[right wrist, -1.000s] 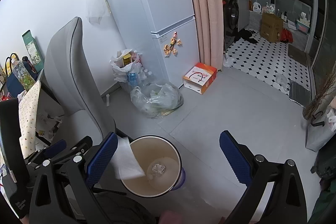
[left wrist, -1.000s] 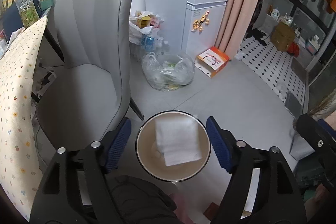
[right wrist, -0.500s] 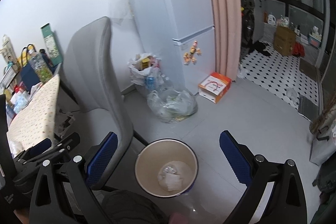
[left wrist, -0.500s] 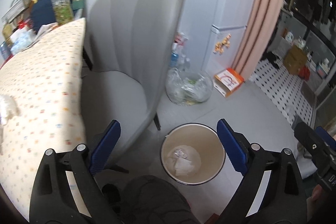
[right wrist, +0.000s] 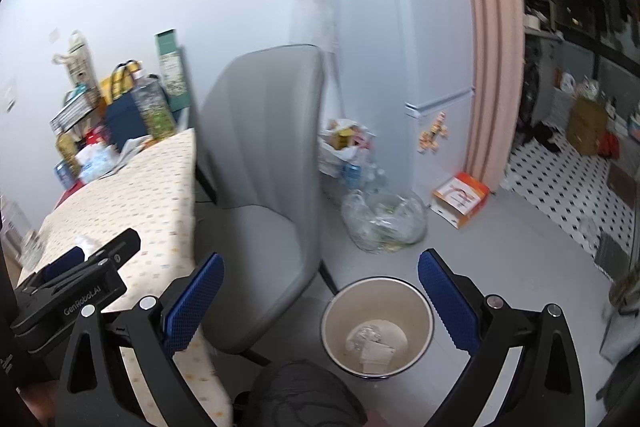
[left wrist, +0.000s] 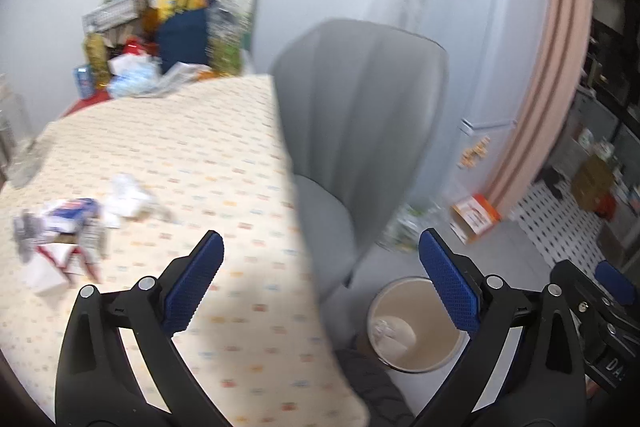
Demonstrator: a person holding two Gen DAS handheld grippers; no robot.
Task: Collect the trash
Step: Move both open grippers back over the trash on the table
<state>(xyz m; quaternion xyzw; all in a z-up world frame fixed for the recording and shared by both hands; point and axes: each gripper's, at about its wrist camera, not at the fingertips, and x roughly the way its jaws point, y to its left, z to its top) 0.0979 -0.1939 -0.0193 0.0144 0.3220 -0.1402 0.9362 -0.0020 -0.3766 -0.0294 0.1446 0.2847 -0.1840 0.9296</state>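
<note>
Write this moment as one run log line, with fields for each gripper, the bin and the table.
left gripper: open, empty | right gripper: open, empty | bin: on floor, paper inside | table: wrappers and crumpled tissue remain

- Table (left wrist: pixel 208 147): covered by a cream cloth with small coloured marks; a crumpled white paper (left wrist: pixel 130 195) and a blue-and-white wrapper (left wrist: pixel 68 217) lie near its left edge; bags and boxes (left wrist: pixel 176 39) are piled at the far end against the wall.
- Floor (right wrist: pixel 500 251): grey; a round bin (right wrist: pixel 378 331) holding white scraps, a clear plastic bag (right wrist: pixel 384 223) and an orange-and-white box (right wrist: pixel 460 199) stand on it.
</note>
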